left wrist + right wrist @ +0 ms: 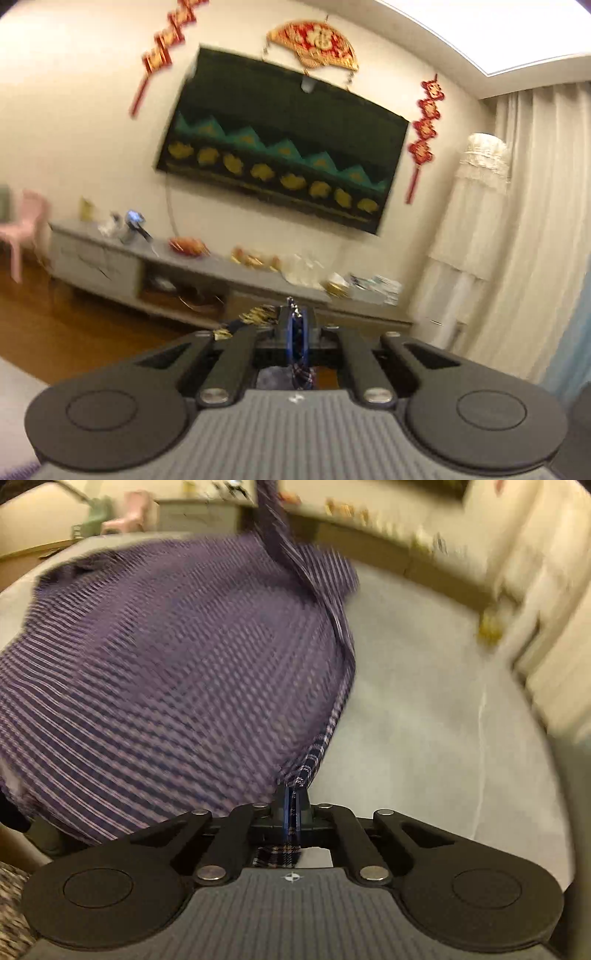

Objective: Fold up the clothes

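Observation:
A purple plaid shirt (166, 664) lies spread over a grey padded surface (424, 720). My right gripper (291, 794) is shut on the shirt's near edge, and plaid cloth shows between and behind its fingers. A strip of the shirt (275, 520) rises steeply out of the top of the right wrist view. My left gripper (296, 314) is lifted and faces the far wall. Its jaws are shut on a thin fold of the plaid cloth (302, 373), and the rest of the shirt is hidden below that view.
A wall-mounted television (280, 147) hangs above a long grey cabinet (184, 266) littered with small items. A pink chair (26, 225) stands at the left on the wooden floor (55, 332). Pale curtains (535, 221) hang at the right.

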Demonstrator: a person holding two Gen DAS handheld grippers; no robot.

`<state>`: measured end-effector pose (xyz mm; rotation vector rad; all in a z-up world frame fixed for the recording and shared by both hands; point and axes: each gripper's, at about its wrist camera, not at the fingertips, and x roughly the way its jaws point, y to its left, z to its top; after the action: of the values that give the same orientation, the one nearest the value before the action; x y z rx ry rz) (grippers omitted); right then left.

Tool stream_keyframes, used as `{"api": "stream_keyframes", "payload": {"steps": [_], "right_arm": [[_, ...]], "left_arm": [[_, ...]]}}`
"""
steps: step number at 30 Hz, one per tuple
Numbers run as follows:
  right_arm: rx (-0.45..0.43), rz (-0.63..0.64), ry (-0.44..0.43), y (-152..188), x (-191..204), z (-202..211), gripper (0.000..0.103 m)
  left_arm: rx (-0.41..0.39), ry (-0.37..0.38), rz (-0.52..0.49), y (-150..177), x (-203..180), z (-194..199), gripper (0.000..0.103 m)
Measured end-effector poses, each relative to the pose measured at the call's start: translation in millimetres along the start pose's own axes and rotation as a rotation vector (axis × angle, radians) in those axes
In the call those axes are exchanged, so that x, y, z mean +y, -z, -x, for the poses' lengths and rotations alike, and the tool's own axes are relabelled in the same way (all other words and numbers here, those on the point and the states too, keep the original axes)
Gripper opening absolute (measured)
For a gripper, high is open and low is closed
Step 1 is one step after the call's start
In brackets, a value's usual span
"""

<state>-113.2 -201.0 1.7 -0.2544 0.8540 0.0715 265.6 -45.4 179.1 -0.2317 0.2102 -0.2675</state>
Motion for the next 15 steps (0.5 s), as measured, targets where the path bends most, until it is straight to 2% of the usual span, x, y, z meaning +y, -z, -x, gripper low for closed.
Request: {"api": "stream_keyframes", "payload": {"steps": [2, 4, 6, 8, 9, 11, 13, 15], "right_arm": [[-0.056, 0.082, -0.025, -16, 30, 13, 0.001], [-0.076, 0.146, -0.075, -27, 60, 7, 0.001], [-0.052, 0.184, -0.128, -30, 84, -18, 0.002], [-0.006, 0.171, -0.173, -28, 97, -51, 0.003], [-0.011, 0.152, -0.198, -26, 98, -63, 0.004], [-0.004, 0.098, -0.28, -28, 90, -70, 0.015], [-0.03, 0.032, -0.384, -36, 70, -60, 0.045], [-0.08, -0.055, -0.472, -46, 39, -47, 0.051]], "left_arm": [[-0.014, -0.057, -0.015, -4, 7, -1, 0.004], [0.007, -0.11, -0.029, -1, 18, -7, 0.004], [0.049, -0.152, -0.046, 8, 28, -18, 0.004], [0.08, -0.188, -0.058, 20, 38, -26, 0.004], [0.08, -0.192, -0.047, 22, 42, -27, 0.004], [0.076, -0.19, -0.027, 25, 49, -29, 0.004], [0.066, -0.175, -0.018, 25, 53, -28, 0.004], [0.049, -0.158, 0.01, 20, 56, -26, 0.004]]}}
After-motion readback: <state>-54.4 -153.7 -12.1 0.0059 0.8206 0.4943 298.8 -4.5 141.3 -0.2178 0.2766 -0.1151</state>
